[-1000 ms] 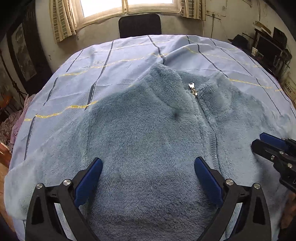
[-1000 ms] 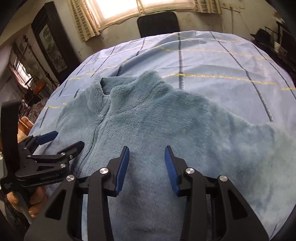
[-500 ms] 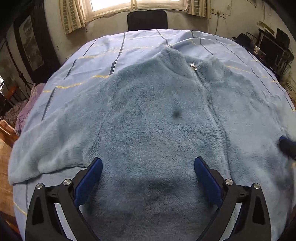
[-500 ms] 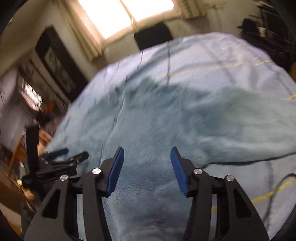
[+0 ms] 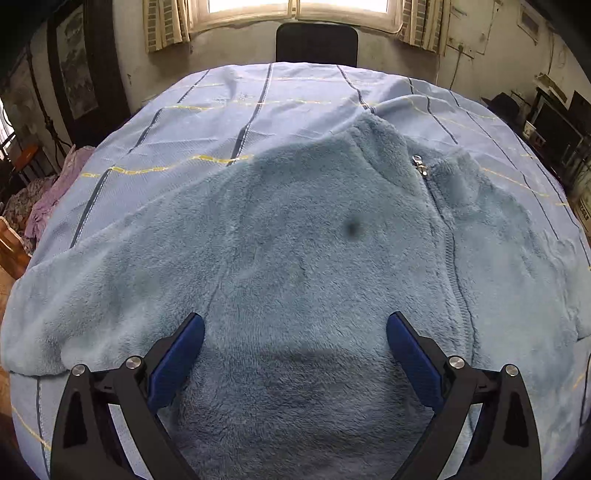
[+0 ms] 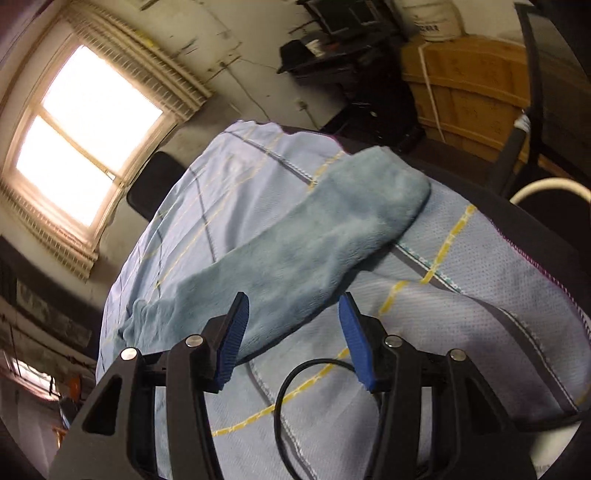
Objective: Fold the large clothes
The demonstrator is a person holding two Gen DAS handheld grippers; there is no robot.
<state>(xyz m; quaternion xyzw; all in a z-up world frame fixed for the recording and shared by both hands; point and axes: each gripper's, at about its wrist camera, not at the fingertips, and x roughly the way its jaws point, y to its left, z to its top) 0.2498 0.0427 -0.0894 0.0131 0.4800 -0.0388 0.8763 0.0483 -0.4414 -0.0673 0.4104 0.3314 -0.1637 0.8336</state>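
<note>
A large blue-grey fleece jacket [image 5: 295, 266] lies front-up on a table under a light blue striped cloth [image 5: 221, 122]. Its zip [image 5: 419, 162] runs down the right of centre, closed to the collar. One sleeve [image 5: 74, 306] stretches out to the left. My left gripper [image 5: 295, 332] hovers open over the jacket's lower body, nothing between its blue pads. In the right wrist view the other sleeve [image 6: 314, 236] lies stretched toward the table's far corner. My right gripper [image 6: 293, 314] is open just above that sleeve near its shoulder end, holding nothing.
A black chair [image 5: 317, 44] stands behind the table under a window [image 5: 295, 7]. Purple cloth [image 5: 48, 199] lies off the left edge. A black cable [image 6: 295, 391] loops on the cloth below my right gripper. A wooden crate [image 6: 465, 85] and dark clutter stand past the right edge.
My left gripper drew back and rose a little, showing the whole left sleeve. My right gripper swung away to the right, off the jacket's body to the right sleeve, and opened wider.
</note>
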